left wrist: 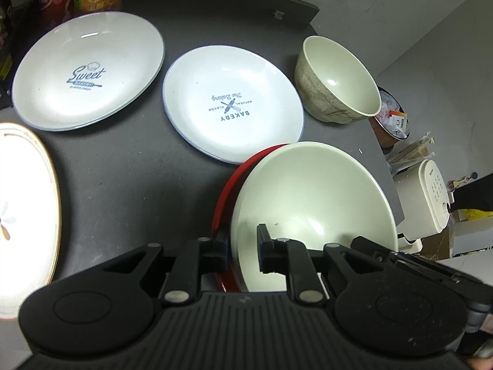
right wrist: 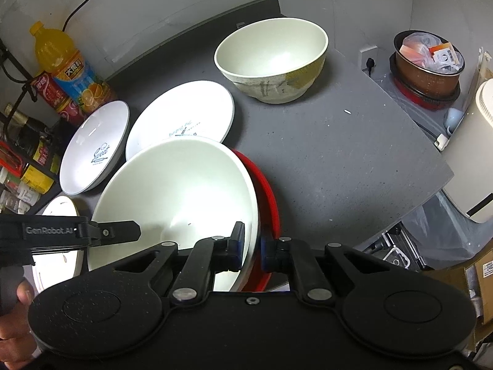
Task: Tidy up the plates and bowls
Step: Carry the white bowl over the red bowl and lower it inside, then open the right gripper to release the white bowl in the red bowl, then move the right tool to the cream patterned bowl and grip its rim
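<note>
A wide cream bowl (left wrist: 311,203) (right wrist: 181,191) sits tilted inside a red dish (left wrist: 225,197) (right wrist: 268,191) at the near side of the dark table. My left gripper (left wrist: 242,251) straddles their left rim, open, with a gap showing beside the inner pad. One of its fingers (right wrist: 123,232) also shows in the right wrist view. My right gripper (right wrist: 251,251) is shut on the cream bowl's right rim. Behind lie a "Bakery" plate (left wrist: 231,104) (right wrist: 181,117), a "Sweet" plate (left wrist: 89,67) (right wrist: 95,148) and a deep speckled bowl (left wrist: 336,80) (right wrist: 271,58).
A gold-rimmed white plate (left wrist: 24,215) (right wrist: 58,246) lies at the near left. Bottles, among them orange juice (right wrist: 61,61), stand at the back left. The table's right edge (right wrist: 431,185) drops to a pot with bags (right wrist: 428,61) and a white appliance (right wrist: 474,154).
</note>
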`<state>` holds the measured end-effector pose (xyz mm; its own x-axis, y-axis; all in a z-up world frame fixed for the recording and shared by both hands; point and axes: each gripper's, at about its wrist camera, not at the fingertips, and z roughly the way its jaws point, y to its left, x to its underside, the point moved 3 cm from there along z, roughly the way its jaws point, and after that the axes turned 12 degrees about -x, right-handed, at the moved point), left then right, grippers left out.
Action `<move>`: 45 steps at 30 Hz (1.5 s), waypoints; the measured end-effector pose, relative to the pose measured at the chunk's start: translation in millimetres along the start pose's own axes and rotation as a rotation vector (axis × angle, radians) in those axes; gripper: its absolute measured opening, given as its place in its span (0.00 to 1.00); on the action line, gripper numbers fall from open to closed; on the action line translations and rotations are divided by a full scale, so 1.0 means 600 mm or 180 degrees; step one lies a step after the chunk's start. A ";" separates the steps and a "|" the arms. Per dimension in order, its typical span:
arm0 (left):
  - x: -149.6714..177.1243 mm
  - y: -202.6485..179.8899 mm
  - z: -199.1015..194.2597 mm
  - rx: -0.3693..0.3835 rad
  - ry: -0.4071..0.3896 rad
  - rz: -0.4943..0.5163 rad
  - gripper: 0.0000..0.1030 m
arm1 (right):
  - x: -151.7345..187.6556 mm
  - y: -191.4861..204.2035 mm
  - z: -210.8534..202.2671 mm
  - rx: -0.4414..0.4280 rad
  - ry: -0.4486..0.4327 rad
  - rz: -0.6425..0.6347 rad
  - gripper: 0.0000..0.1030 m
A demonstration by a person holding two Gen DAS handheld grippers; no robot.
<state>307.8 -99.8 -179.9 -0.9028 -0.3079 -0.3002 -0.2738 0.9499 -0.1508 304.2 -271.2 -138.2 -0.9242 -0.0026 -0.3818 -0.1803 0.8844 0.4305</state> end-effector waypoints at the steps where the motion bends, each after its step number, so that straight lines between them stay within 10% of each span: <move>1: -0.001 0.000 -0.001 0.0009 0.0016 -0.0014 0.18 | -0.001 0.000 0.000 -0.0001 0.0000 0.0004 0.09; 19: 0.002 0.008 -0.035 0.0131 0.0008 -0.0119 0.30 | -0.004 0.006 0.002 0.0091 -0.0075 -0.0086 0.10; 24: 0.001 0.012 -0.055 0.0127 -0.0134 -0.0101 0.50 | -0.004 0.009 0.000 0.0125 -0.0072 -0.0054 0.12; 45: 0.000 0.036 -0.097 -0.0004 -0.0426 0.0085 0.68 | -0.004 0.049 -0.093 0.0177 -0.0659 -0.0035 0.65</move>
<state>282.8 -76.0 -128.3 -0.8575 -0.2870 -0.4271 -0.2508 0.9579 -0.1401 282.2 -271.1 -78.7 -0.8324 0.0786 -0.5486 -0.1658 0.9092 0.3818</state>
